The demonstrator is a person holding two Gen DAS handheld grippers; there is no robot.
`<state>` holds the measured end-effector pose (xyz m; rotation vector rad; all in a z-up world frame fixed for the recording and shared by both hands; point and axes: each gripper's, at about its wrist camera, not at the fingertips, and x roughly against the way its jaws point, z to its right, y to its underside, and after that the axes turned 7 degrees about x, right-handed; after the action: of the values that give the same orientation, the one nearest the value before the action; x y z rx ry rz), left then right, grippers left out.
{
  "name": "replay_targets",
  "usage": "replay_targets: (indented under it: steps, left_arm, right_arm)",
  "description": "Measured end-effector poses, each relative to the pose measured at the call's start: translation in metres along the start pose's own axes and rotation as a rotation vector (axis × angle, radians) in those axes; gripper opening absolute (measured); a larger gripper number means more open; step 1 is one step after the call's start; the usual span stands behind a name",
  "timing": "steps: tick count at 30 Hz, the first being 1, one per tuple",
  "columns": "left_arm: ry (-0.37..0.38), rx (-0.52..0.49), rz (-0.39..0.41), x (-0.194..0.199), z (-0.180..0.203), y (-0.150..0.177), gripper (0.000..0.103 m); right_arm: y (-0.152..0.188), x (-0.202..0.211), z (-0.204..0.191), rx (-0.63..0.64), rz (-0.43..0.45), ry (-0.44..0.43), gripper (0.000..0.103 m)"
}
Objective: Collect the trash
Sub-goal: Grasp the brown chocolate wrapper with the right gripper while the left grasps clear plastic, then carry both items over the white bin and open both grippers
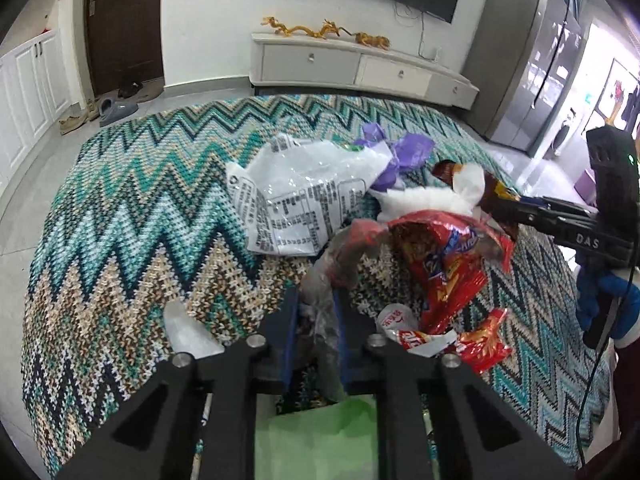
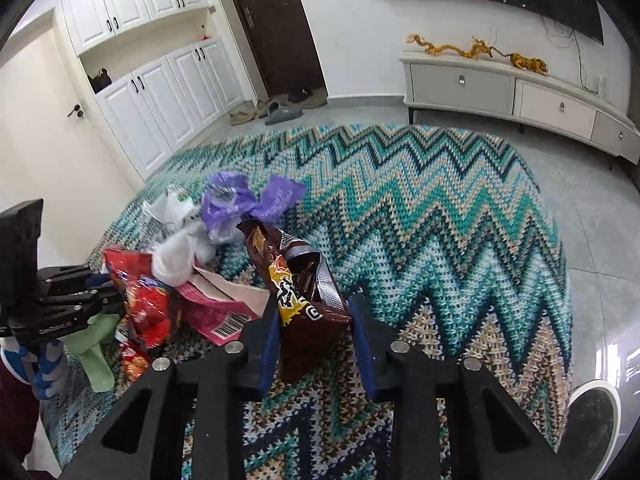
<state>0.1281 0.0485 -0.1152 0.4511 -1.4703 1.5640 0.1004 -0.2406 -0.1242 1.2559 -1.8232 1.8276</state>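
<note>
Where the two wrist views overlap, much of the litter pile is hidden behind its own wrappers, and the print on the white bag (image 1: 296, 196) is too small to read. Beneath the left tool (image 1: 318, 312) a green patch (image 1: 316, 436) is blurred and cut off by the frame edge; what it is cannot be told.

Left tool: fingers nearly together, clamped on a crumpled clear wrapper (image 1: 328, 280) that rises from between them and touches the red bag (image 1: 448, 256) just beyond.

Right tool (image 2: 316, 320): jaws partly closed, both blue pads pressing the sides of an upright brown snack bag (image 2: 298, 280), whose torn top shows a silver lining. In the left view this tool enters from the right edge, held in a blue-gloved hand (image 1: 608, 300).

Surroundings: all litter lies on a surface covered by a zigzag cloth (image 2: 440, 220). Behind the brown bag sit a purple wrapper (image 2: 240, 204) and white tissue (image 2: 176, 256); to its left lies a pink packet (image 2: 216, 312) with a barcode, touching the red bag. Small red-and-white wrappers (image 1: 476, 344) lie just right of the left tool. Farther off stand a pale cabinet (image 1: 352, 68) bearing gold figurines (image 1: 320, 30), a dark door (image 2: 276, 24) and a steel fridge (image 1: 532, 64).
</note>
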Motion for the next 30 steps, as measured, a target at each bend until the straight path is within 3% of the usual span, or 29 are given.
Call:
replay_targets:
  steps: [12, 18, 24, 30]
  left_arm:
    - [0.032, 0.091, 0.171, 0.067, -0.008, -0.015, 0.012]
    - [0.047, 0.081, 0.221, 0.089, 0.007, -0.021, 0.012]
    - [0.07, 0.083, 0.24, 0.089, 0.033, -0.029, 0.012]
    - [0.15, 0.044, 0.205, 0.069, 0.081, -0.039, 0.012]
  right_arm:
    - [-0.009, 0.066, -0.013, -0.008, 0.153, 0.033, 0.028]
    - [-0.012, 0.103, -0.012, -0.019, 0.238, 0.053, 0.028]
    - [-0.004, 0.143, 0.0, -0.035, 0.316, 0.103, 0.028]
    - [0.019, 0.177, 0.035, -0.105, 0.358, 0.2, 0.028]
